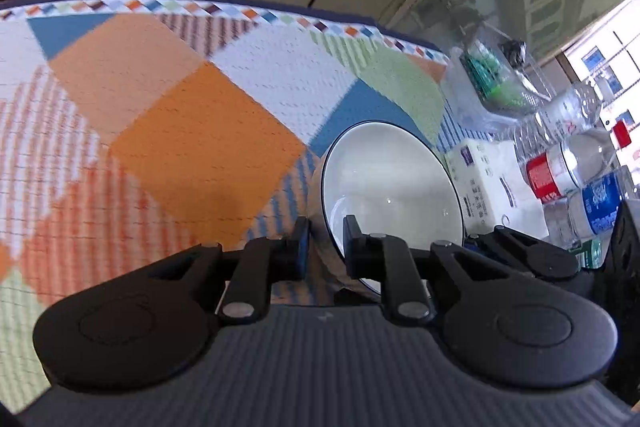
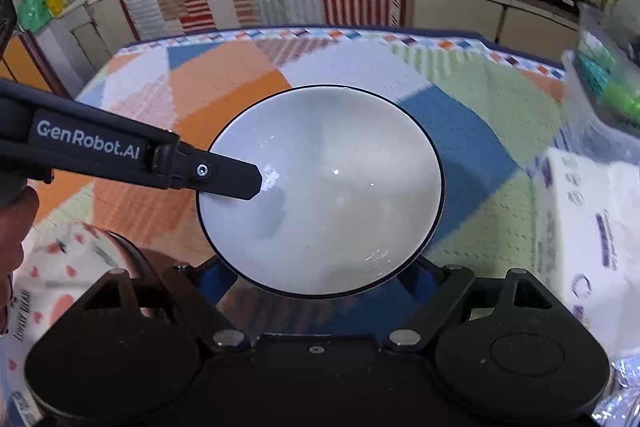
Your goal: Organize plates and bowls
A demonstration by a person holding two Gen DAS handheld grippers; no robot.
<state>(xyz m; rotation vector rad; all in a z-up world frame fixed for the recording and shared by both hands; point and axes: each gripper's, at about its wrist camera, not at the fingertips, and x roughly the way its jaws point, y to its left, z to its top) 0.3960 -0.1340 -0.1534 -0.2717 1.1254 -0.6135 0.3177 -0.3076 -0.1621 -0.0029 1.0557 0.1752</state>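
Note:
A white bowl with a thin dark rim [image 1: 394, 183] [image 2: 324, 187] is held above the patchwork tablecloth [image 1: 168, 115] [image 2: 224, 75]. My left gripper [image 1: 326, 247] is shut on the bowl's near rim, one finger inside and one outside; it also shows in the right wrist view [image 2: 230, 181], reaching in from the left onto the rim. My right gripper [image 2: 320, 283] sits under and behind the bowl with its blue fingertips [image 2: 218, 281] spread wide; the bowl hides most of them.
Several plastic bottles [image 1: 568, 167], a tissue pack [image 1: 496, 183] [image 2: 588, 223] and a clear bag with green items [image 1: 492, 79] [image 2: 604, 83] crowd the table's right side. A cloth with red hearts [image 2: 60, 267] lies at lower left. Cupboards stand behind the table.

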